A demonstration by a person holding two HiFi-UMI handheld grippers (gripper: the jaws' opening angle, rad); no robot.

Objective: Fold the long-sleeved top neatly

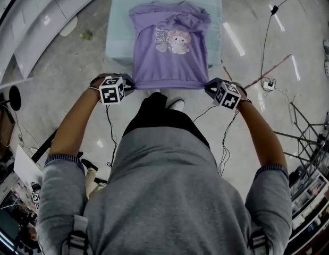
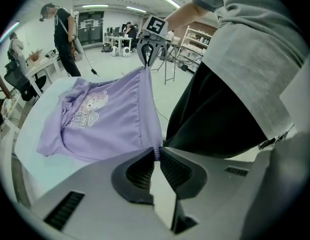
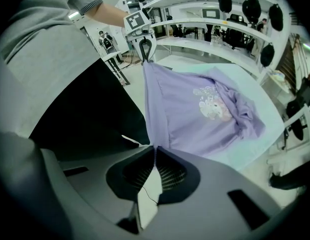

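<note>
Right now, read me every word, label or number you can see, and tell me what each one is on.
"CUT..." over "SWEE...": printed on the purple top beside its cartoon; word endings unclear.
Left marker cube and right marker cube: black-and-white patterns, no letters.
Background shelves: too small to read.
</note>
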